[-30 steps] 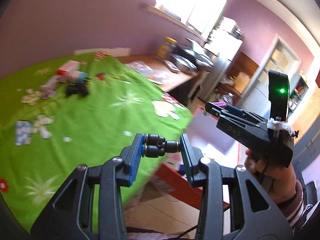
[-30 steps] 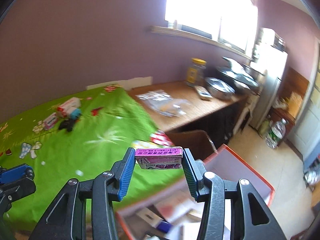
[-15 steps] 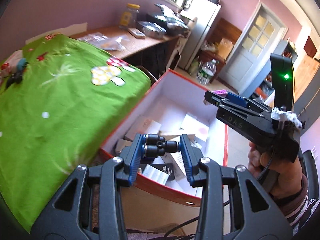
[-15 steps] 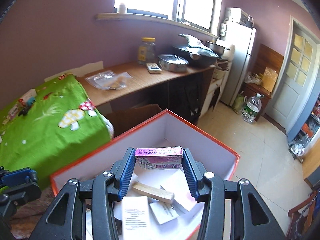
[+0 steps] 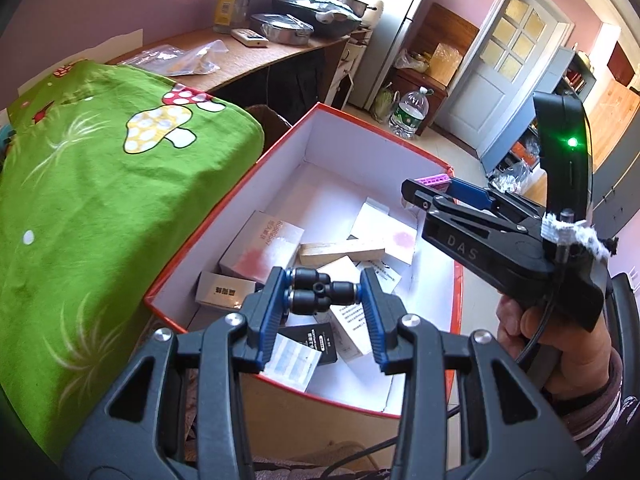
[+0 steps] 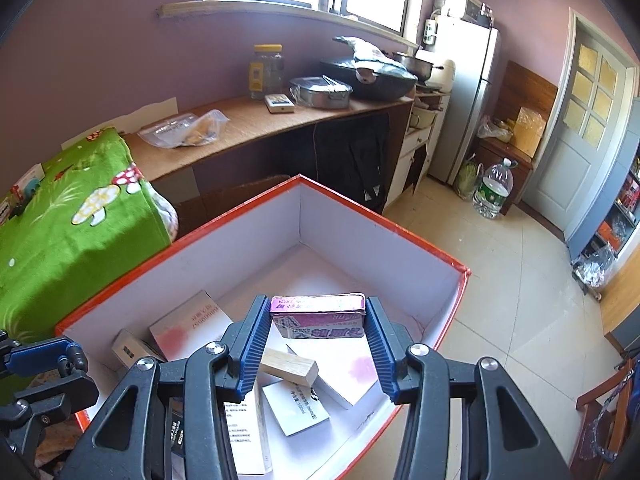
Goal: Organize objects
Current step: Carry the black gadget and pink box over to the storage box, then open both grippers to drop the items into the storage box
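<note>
Since a second ago I have swung both grippers off the green cloth to above the red-rimmed box. Left gripper pinches a black plastic Y-shaped fitting, long axis crosswise. Right gripper pinches a flat purple carton, likewise crosswise between the ribbed blue pads.

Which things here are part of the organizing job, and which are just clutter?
Job:
- black pneumatic fitting, held in left gripper
- pink box, held in right gripper
- red storage box with small cartons and wooden block

Lying about:
- jar, pans, plastic bag on counter
- water bottle
- green blanket
</note>
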Available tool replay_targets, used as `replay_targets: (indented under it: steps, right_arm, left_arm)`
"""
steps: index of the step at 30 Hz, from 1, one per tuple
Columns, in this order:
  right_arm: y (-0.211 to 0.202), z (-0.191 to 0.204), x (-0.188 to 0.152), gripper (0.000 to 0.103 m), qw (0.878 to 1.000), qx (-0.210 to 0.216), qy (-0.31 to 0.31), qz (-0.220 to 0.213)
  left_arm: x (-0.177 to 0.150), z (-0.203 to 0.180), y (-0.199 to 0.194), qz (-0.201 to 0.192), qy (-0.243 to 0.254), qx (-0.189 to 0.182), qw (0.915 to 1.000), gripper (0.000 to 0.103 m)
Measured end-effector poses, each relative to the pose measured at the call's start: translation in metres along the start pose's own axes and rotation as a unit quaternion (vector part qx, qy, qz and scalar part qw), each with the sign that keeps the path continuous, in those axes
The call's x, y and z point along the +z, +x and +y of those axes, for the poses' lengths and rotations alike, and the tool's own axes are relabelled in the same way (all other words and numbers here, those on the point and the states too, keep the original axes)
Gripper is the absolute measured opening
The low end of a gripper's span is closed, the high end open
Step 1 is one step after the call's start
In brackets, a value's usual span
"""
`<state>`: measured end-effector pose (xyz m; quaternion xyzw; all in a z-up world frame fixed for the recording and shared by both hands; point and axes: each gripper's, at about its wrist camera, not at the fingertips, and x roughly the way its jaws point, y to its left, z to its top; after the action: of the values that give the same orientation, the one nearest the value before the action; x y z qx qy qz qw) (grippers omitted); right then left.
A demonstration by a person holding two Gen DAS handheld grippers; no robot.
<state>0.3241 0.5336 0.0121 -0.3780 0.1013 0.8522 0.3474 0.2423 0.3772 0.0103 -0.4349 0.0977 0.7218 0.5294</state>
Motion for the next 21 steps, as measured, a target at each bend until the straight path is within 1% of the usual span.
replay_targets:
  steps: [2,3,5,6,7,8,11,18,21]
  right_arm:
    - [0.002,0.0,-0.001,0.049,1.0,-0.001,0.002,0.003]
    - [0.003,-0.001,-0.001,0.05,1.0,-0.002,0.003,0.006]
    - [0.004,-0.002,-0.002,0.051,1.0,-0.004,0.005,0.009]
    - [0.004,-0.002,-0.002,0.051,1.0,-0.003,0.007,0.009]
    - [0.004,-0.002,-0.001,0.054,1.0,-0.002,0.008,0.009]
    - [0.003,-0.002,-0.001,0.058,1.0,-0.002,0.009,0.009]
    - [0.002,0.0,0.0,0.063,1.0,-0.002,0.008,0.007]
    - [-0.003,0.011,0.003,0.065,1.0,0.006,0.0,0.002]
    - [-0.006,0.019,0.006,0.066,1.0,0.014,-0.011,-0.001]
  left_arm:
    - [0.002,-0.001,0.002,0.003,0.002,-0.002,1.0,0.043]
    - [0.001,-0.002,0.003,0.004,0.003,-0.003,1.0,0.045]
    - [0.002,-0.004,0.003,0.004,0.005,-0.001,1.0,0.053]
    - [0.003,-0.004,0.004,0.004,0.006,0.001,1.0,0.061]
    - [0.003,-0.003,0.004,0.002,0.006,0.003,1.0,0.066]
    - [0.003,-0.003,0.002,-0.001,0.006,0.004,1.0,0.067]
    - [0.003,-0.002,-0.001,-0.007,0.008,0.01,0.9999,0.068]
    - [0.003,0.01,-0.015,-0.025,0.0,0.039,0.9989,0.069]
    - [0.003,0.018,-0.022,-0.035,-0.01,0.046,0.9983,0.07]
